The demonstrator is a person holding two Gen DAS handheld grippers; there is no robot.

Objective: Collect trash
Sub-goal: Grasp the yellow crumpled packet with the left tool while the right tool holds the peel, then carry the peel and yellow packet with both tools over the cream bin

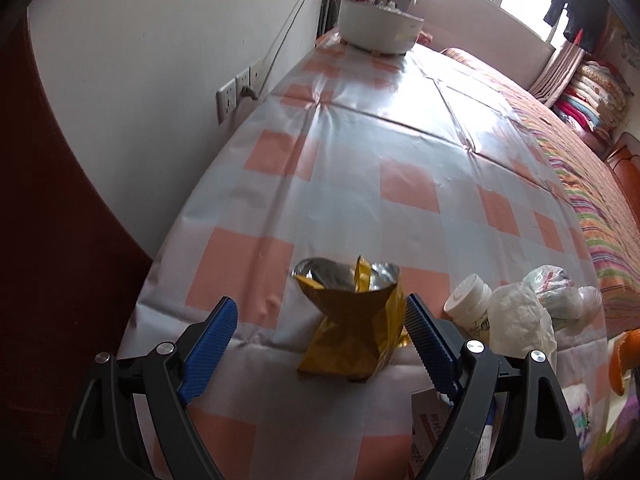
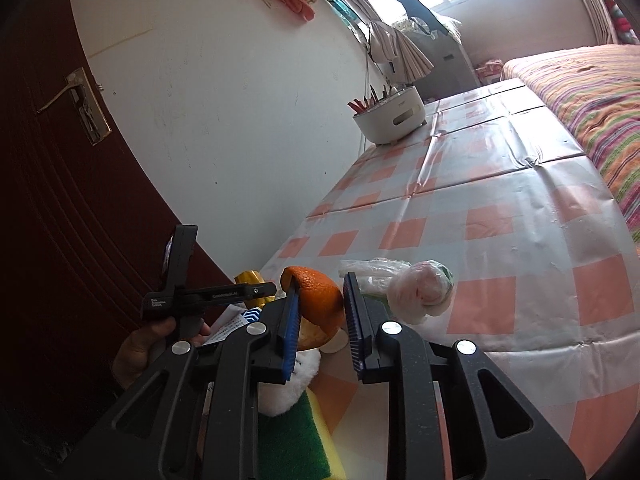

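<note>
A crumpled gold foil wrapper (image 1: 352, 320) stands on the checked tablecloth (image 1: 340, 184). My left gripper (image 1: 320, 308) is open around it, and the right finger sits close against the foil. A piece of orange peel (image 2: 320, 300) is pinched between the blue pads of my right gripper (image 2: 322, 288), which is shut on it just above the table's near end. To the wrapper's right lie a white pill bottle (image 1: 468, 304), a crumpled tissue (image 1: 520, 320) and a knotted plastic bag bundle (image 1: 560, 292), which also shows in the right wrist view (image 2: 420, 292).
A white bowl-shaped holder (image 2: 390, 120) with utensils stands at the table's far end by the wall. A striped bed (image 2: 580, 92) runs along the right side, and a dark red door (image 2: 60, 200) is on the left. A green sponge (image 2: 296, 440) lies under my right gripper.
</note>
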